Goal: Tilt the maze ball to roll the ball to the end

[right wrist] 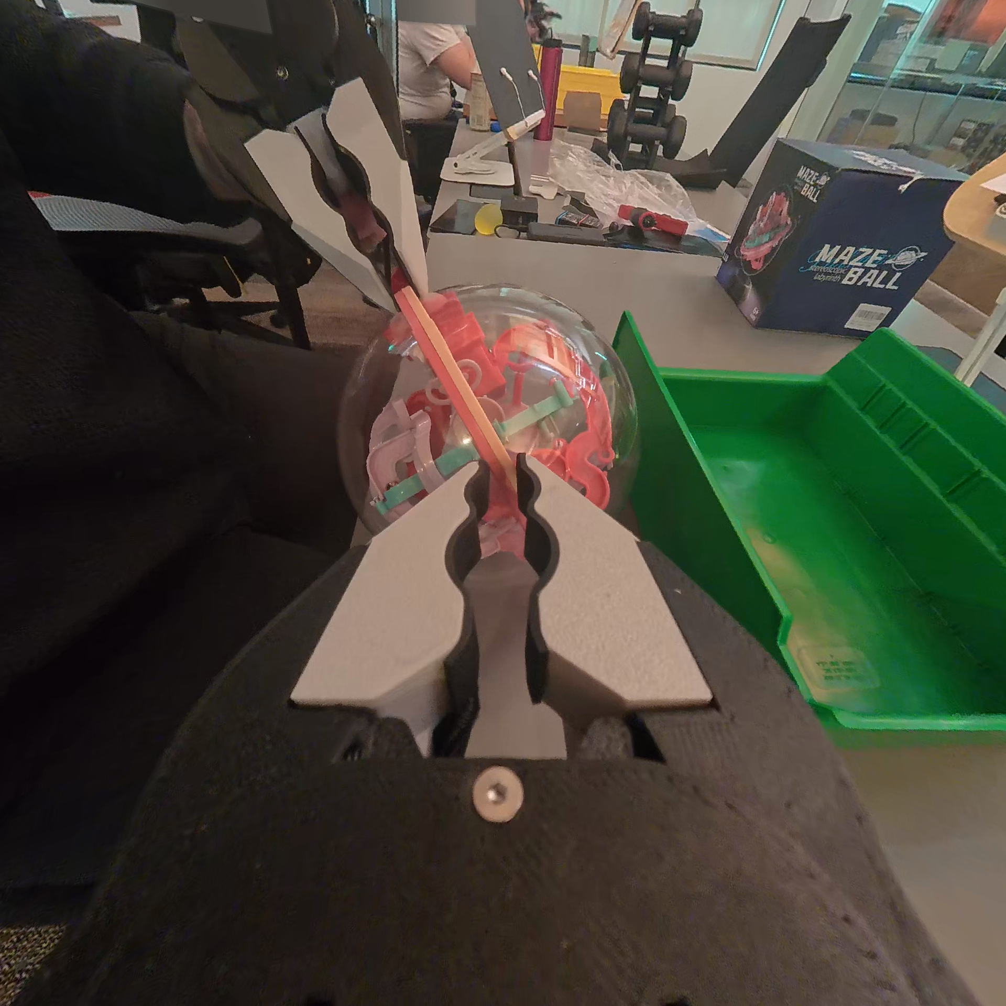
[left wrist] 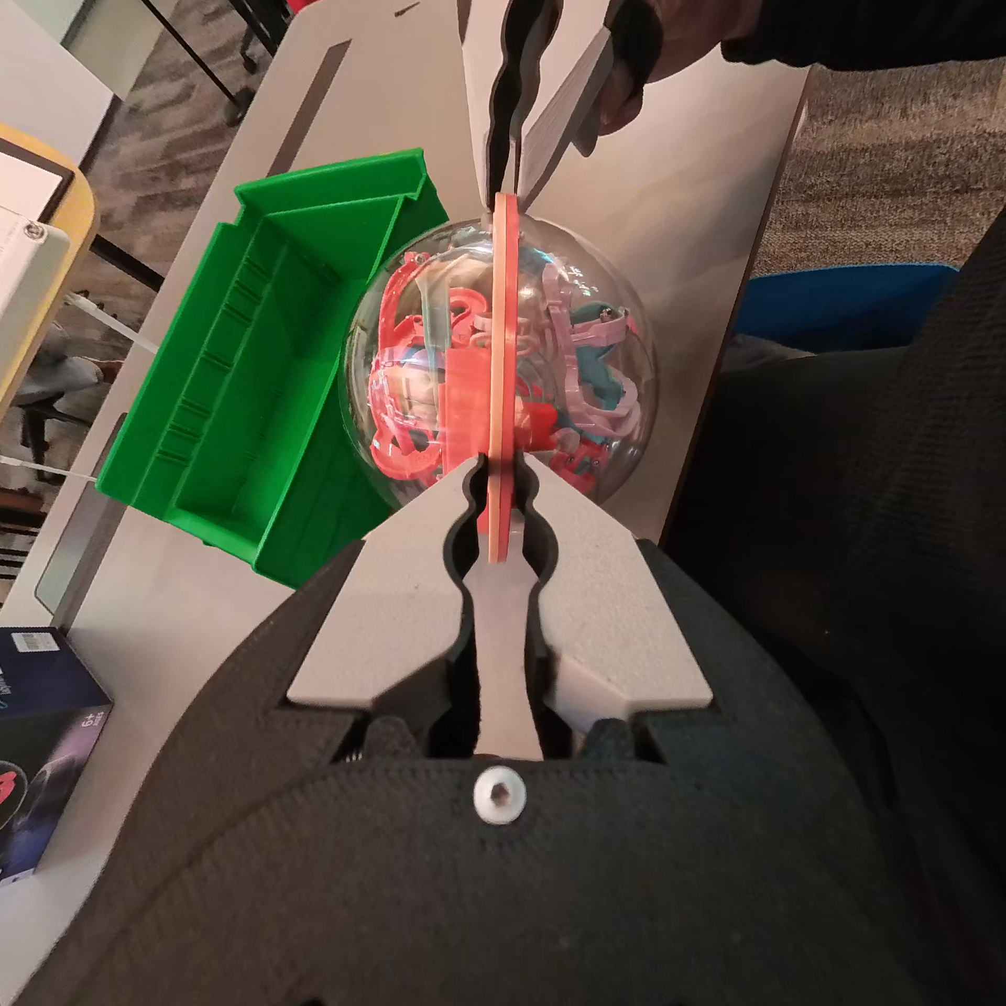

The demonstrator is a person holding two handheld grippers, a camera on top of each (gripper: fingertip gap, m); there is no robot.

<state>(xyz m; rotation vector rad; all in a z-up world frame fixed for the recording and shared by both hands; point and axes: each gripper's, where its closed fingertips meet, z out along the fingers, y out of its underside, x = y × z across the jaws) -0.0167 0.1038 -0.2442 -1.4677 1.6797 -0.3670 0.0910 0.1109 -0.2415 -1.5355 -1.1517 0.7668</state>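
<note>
With the left gripper (left wrist: 502,468) and the right gripper (right wrist: 503,468) each pinching the red rim of the maze ball (left wrist: 571,354), held beside the green bin (left wrist: 245,381) above the bench (left wrist: 680,218), I would tilt slowly, both together.

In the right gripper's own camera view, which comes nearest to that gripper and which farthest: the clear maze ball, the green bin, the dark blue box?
1. Maze ball: nearest, its red rim clamped between the right gripper's fingers.
2. Green bin: next, beside the ball on the right.
3. Dark blue box: farthest, beyond the bin at upper right on the table.
</note>
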